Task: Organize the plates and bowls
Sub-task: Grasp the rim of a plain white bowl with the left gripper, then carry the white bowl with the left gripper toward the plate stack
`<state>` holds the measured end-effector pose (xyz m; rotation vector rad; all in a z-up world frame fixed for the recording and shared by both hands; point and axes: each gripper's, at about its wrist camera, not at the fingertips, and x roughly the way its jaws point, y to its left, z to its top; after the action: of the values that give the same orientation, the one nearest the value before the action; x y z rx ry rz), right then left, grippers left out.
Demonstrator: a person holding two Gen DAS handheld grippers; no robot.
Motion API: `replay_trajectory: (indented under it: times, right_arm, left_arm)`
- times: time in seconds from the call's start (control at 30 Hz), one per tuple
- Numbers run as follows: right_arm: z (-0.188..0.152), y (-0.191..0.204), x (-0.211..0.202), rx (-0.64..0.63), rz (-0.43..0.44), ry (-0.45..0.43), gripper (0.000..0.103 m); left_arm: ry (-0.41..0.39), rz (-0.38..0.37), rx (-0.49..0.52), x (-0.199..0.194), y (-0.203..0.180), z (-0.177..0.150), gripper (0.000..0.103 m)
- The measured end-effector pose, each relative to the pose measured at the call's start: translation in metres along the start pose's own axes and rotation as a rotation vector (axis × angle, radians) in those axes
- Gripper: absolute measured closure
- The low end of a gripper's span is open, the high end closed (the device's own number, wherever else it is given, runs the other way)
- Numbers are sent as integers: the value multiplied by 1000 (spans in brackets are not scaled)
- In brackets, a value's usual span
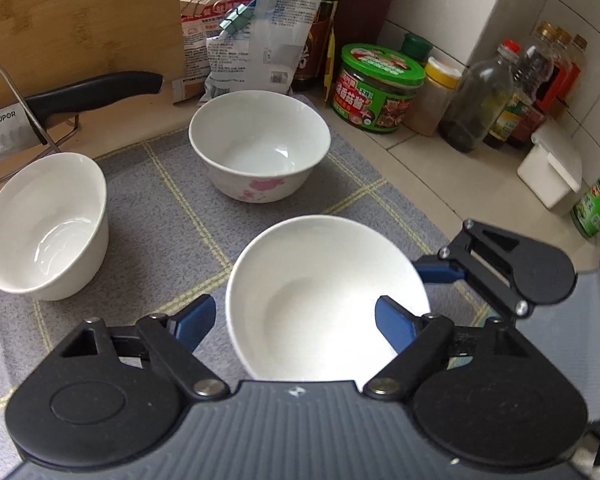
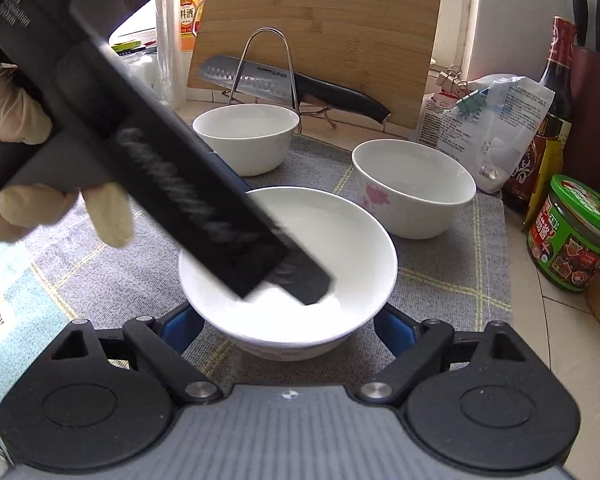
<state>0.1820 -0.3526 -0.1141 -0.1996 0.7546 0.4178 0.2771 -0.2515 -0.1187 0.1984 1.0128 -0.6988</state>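
Observation:
Three white bowls stand on a grey checked mat (image 1: 172,216). The nearest plain bowl (image 1: 320,300) (image 2: 340,248) lies between the open blue fingers of my left gripper (image 1: 296,320), whose right finger reaches inside the rim. My right gripper (image 2: 288,328) is also open, its fingers on either side of the same bowl's base; it shows in the left wrist view (image 1: 500,268) at the bowl's right. A bowl with pink flowers (image 1: 260,148) (image 2: 414,192) stands behind. A third plain bowl (image 1: 46,224) (image 2: 246,136) stands at the left.
A bamboo cutting board (image 2: 320,32) and a knife (image 2: 288,84) on a wire rack stand behind the mat. Clipped bags (image 1: 252,40), a green jar (image 1: 376,88), sauce bottles (image 1: 480,100) and a white box (image 1: 552,168) crowd the back and right. The gloved hand (image 2: 16,128) holds the left gripper.

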Motion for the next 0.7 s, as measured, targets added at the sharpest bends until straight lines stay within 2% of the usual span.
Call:
replay_trajectory:
  times: [0.1, 0.2, 0.3, 0.33, 0.43, 0.53, 0.7]
  right_arm:
    - [0, 0, 1, -18, 10, -5, 9]
    - [1, 0, 3, -18, 10, -2, 9]
    - [1, 1, 2, -12, 8, 0, 10]
    - [1, 1, 2, -9, 8, 0, 10]
    - [1, 2, 2, -11, 4, 2, 10]
    - [1, 2, 2, -7, 2, 4, 10]
    - [2, 4, 0, 1, -11, 10, 10]
  left_arm:
    - [27, -8, -48, 0, 16, 1, 17]
    - [20, -28, -101, 4, 23, 4, 17]
    - [18, -62, -133, 7, 22, 6, 27]
    - [22, -67, -137, 8, 21, 6, 33]
    - [25, -71, -147, 12, 17, 7, 34]
    - [14, -80, -151, 11, 13, 8, 40]
    - [0, -53, -153, 8, 6, 9, 41]
